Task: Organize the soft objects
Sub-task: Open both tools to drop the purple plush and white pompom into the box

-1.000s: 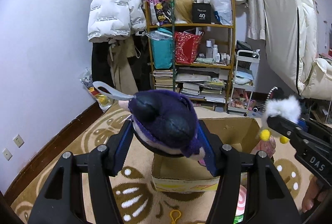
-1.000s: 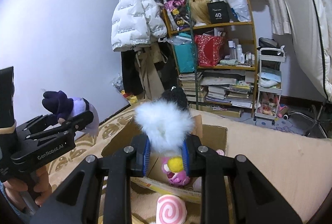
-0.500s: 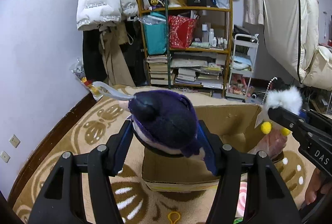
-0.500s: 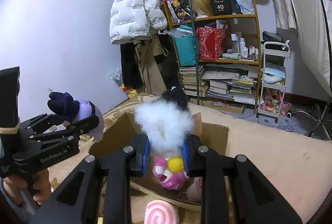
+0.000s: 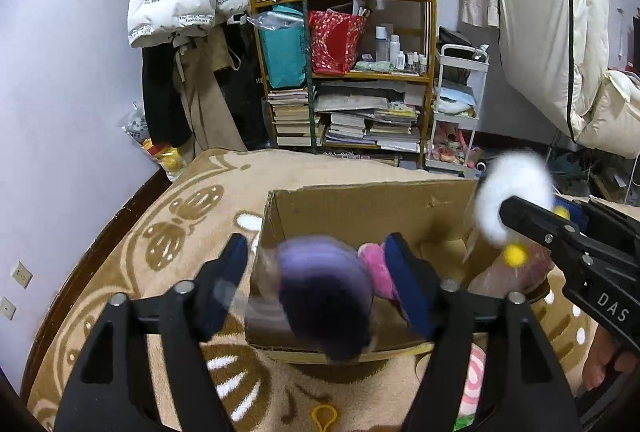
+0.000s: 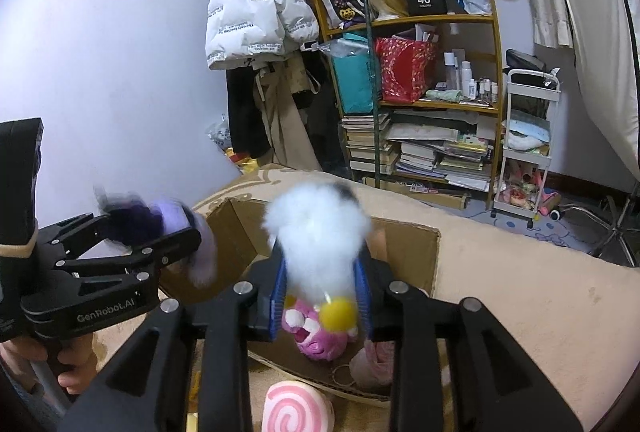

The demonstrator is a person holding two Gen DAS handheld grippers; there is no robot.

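Since the earlier frame both hands have dropped toward the open brown cardboard box, and the left tongs are opening: the blurred purple plush toy sits loose between the spread blue pads, falling over the box's near wall. Right tongs are opening too, fluffy white pompom toy with yellow balls still between the pads, above a pink plush inside. I'd let both drop well past the rim, since the purple one looks close to the near edge. Plenty of open room in the box; a pink swirl cushion lies on the tan patterned rug just outside.
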